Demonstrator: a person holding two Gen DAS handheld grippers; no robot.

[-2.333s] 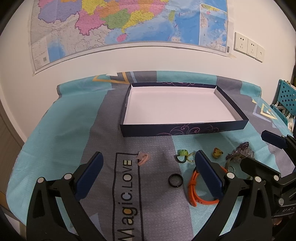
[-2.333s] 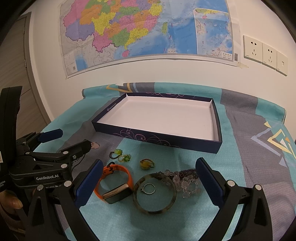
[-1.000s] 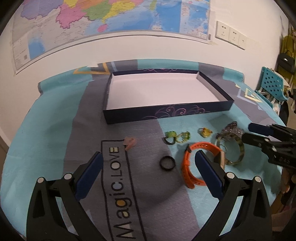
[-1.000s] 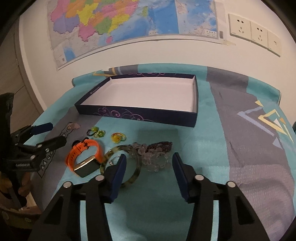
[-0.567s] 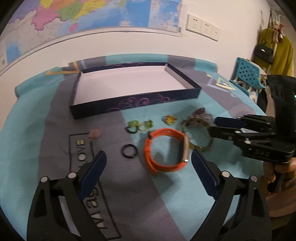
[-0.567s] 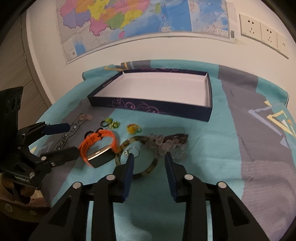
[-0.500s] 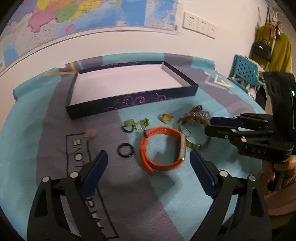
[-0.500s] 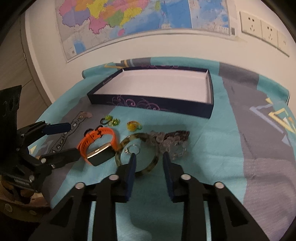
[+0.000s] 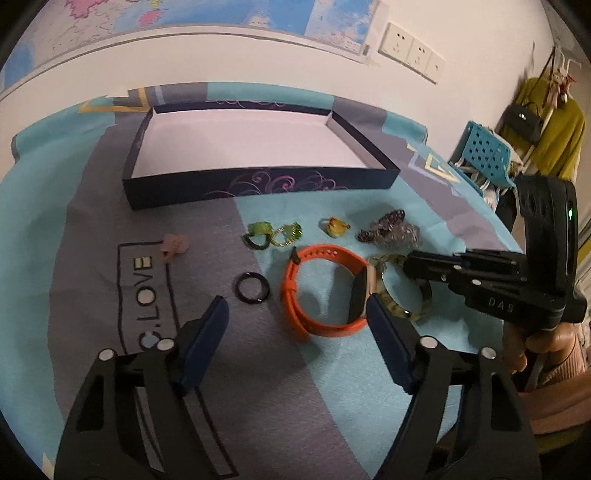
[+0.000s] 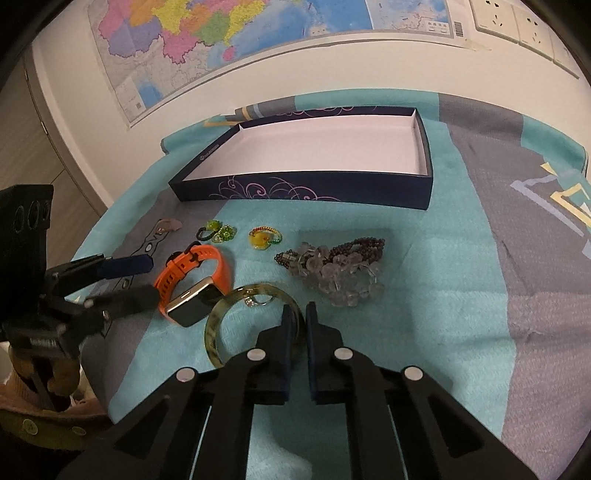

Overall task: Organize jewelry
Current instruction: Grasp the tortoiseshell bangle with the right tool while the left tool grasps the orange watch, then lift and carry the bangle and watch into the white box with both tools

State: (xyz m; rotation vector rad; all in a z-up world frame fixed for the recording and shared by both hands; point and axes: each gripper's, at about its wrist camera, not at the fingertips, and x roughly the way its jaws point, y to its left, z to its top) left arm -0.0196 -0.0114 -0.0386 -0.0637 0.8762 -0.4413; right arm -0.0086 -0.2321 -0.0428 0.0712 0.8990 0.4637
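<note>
Covering table, teal-grey cloth (image 10: 436, 258), wall map (image 10: 236, 33)

On the cloth-covered worktop (image 10: 461, 266), the shallow dark-blue cardboard box (image 10: 306, 188) lies behind the jewelry; the orange-strapped watch (image 10: 195, 275) lies left of the mottled green bangle (image 10: 221, 314), touching it.

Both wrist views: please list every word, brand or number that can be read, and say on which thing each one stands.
"C.LOVE": printed on the tablecloth, left wrist view; its start is hidden by the left gripper.
"DAS": on the right gripper, left wrist view.
Logo on the box: too small to read.
Wall map labels and barcode: too small to read.
</note>
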